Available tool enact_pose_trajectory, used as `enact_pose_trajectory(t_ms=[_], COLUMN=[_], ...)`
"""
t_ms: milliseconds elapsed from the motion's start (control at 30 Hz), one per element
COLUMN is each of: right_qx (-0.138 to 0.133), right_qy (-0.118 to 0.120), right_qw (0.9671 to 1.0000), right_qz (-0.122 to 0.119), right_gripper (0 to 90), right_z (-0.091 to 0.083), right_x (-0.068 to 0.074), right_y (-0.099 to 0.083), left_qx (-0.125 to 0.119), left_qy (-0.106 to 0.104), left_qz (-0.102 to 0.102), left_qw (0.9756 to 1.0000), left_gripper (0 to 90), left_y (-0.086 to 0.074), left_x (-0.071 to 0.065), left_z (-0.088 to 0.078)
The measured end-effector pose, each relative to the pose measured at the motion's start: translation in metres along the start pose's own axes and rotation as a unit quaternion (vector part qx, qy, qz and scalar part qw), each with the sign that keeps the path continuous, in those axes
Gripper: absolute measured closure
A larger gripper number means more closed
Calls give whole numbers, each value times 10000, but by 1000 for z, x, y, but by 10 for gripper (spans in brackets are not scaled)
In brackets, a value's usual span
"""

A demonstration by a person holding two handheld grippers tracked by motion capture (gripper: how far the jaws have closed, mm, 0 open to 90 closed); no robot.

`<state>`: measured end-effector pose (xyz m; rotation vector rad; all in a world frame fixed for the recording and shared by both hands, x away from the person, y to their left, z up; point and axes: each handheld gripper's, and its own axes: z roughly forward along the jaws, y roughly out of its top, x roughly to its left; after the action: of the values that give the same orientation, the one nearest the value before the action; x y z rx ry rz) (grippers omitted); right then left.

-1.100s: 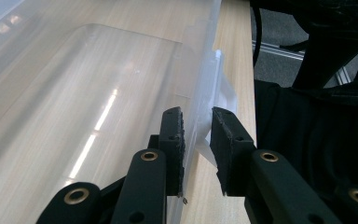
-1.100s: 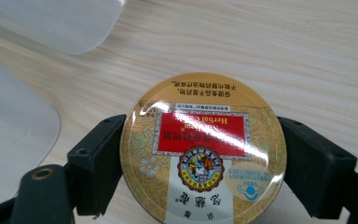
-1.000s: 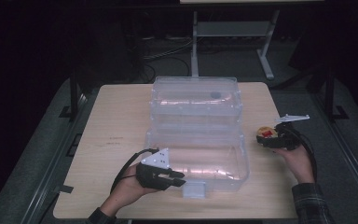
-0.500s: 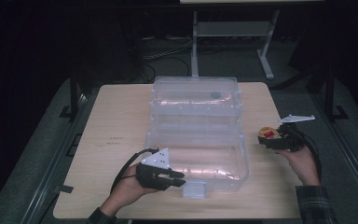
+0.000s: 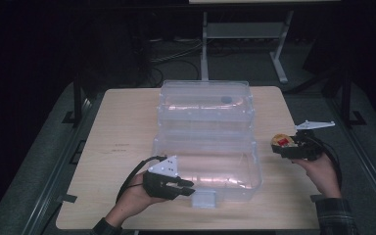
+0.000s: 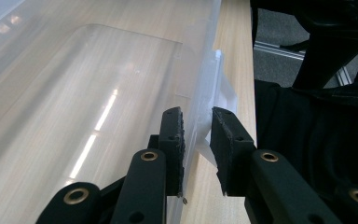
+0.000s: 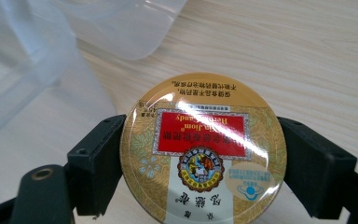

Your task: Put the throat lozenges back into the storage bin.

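My left fingers (image 6: 175, 140) are pinched on the thin front wall of the clear plastic storage box (image 5: 208, 161), one pad inside and one outside, right beside the white latch tab (image 5: 204, 198) on the near edge; that is my left gripper (image 5: 183, 187) steadying the open box on the wooden table (image 5: 122, 132) with its lid (image 5: 205, 100) thrown back toward the far side. I judge my job here is simply to hold firm and not tug, since the wall is thin and would flex or drag the box if I leaned on it. Over on the right, my right gripper (image 5: 280, 145) is clamped across the round candy tin (image 7: 204, 149), a gold lid with a red label, the pads set on opposite sides of its rim and the tin lifted clear of the table just off the box's right end. The step in hand looks like carrying the tin into the box. To do it well I would keep the tin level, clear the right wall with room to spare, lower it to the box floor well away from my left pads, and only then loosen my grip, because a smooth metal rim could slip if squeezed off-centre.
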<state>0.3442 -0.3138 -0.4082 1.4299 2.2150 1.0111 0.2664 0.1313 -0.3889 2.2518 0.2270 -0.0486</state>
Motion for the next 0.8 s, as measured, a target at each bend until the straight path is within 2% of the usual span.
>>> enact_pose_trajectory(t_ms=[800], right_qx=[-134], right_qy=[385], right_qw=[9986], right_qz=[-322], right_gripper=[201], right_z=[-32], right_x=[21], right_y=[5], left_qx=[3], left_qy=[3], left_qz=[-2], left_qw=[10000], left_gripper=[739], left_y=[0], left_x=[0], left_z=[0])
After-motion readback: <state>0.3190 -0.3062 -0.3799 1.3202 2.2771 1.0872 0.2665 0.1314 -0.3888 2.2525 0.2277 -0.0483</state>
